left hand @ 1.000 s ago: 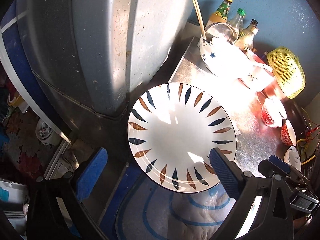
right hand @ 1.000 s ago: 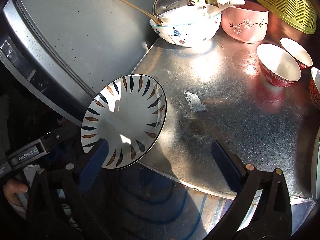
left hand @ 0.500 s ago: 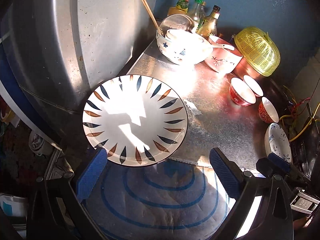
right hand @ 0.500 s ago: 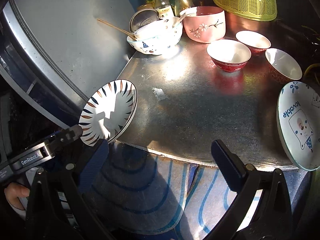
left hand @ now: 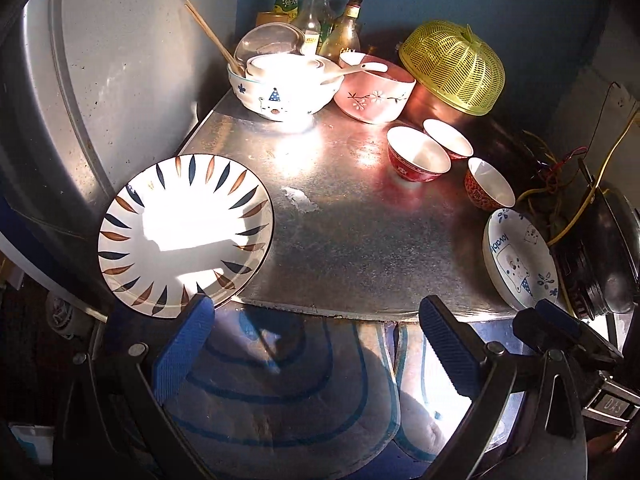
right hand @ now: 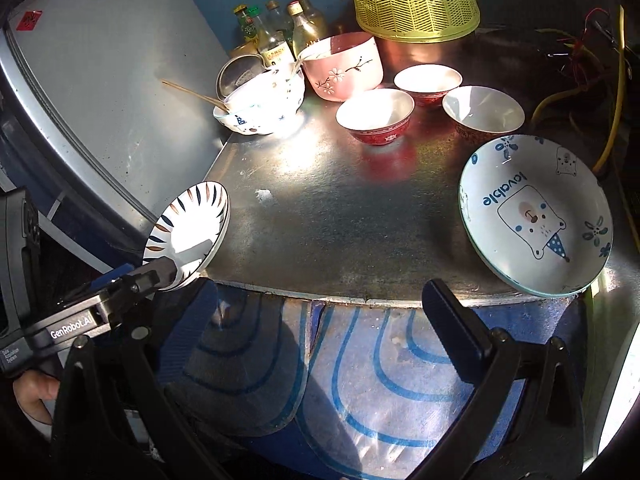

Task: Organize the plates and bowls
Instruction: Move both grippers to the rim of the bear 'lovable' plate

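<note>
1. I see my left hand-held gripper (left hand: pixel 308 316) spread wide, fingers gripping nothing; white round plate with blue and brown leaf marks (left hand: pixel 186 234) overhangs the front-left corner of the grey metal desk (left hand: pixel 360 240), just beside the left finger.
2. Right hand-held gripper (right hand: pixel 316 300) likewise released, empty.
3. Blue-rimmed bear-print plate (right hand: pixel 536 212) sits at the desk's front-right edge.

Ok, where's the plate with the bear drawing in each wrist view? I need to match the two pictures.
Left wrist view: the bear plate sits at the right edge, on the near right corner of the metal counter.
Right wrist view: the bear plate is large at right of centre, overhanging the counter's front edge.
Shared landmark: the yellow basket at the back, with the small red bowls between it and the plate.
</note>
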